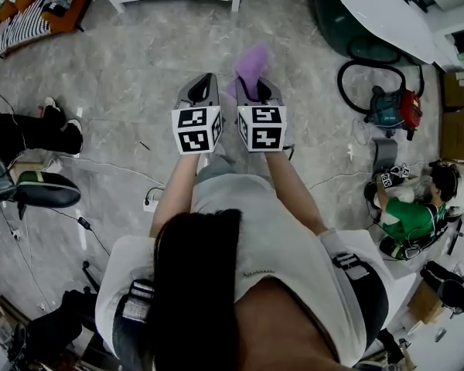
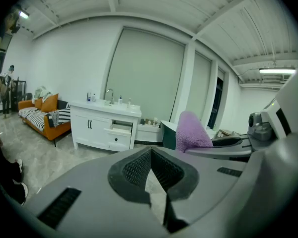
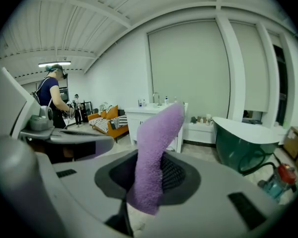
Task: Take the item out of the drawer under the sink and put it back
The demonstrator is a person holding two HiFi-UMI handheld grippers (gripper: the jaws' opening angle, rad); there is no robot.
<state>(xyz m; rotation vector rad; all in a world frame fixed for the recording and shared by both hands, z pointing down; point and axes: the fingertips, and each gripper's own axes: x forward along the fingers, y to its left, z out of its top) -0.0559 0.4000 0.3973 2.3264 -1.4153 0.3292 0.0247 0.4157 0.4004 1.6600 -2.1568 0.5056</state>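
Purple terry cloth [image 3: 151,167]: one piece, the task's item. It is clamped near its lower end in the right tool [image 1: 257,91], with the longer free end standing up and leaning forward past the jaws. It is out of the drawer and carried at waist height, well apart from the sink unit.

Left tool [image 2: 150,155]: clenched, pads meeting at the tips, nothing between them.

White vanity cabinet [image 2: 107,125]: has a tap and small bottles on top. One drawer [image 2: 120,130] stands pulled partly out. By its look this is where the cloth goes back.

Hazards, as judged:
- The grip sits low on the cloth and most of its length is unsupported. A swing or a snag could drag it out of the jaws.
- The floppy end may reach the drawer first, fold over the front edge and get trapped there, since the opening looks narrow.
- The left tool would have to release before it can handle the drawer front.
- Cables [image 1: 100,168] trail across the floor near the person's feet, so a step towards the vanity could catch one.

Surface: grey marbled floor [image 1: 124,76], glossy and hard.

Room: a large white hall with a ribbed ceiling and tall blinds. Also present:
- an orange sofa [image 2: 42,115] with striped cushions
- a dark green bathtub [image 3: 243,143] with a white rim
- a red and teal vacuum cleaner [image 1: 394,108]
- cardboard boxes [image 1: 458,114]
- another person [image 3: 52,95], standing at the far side
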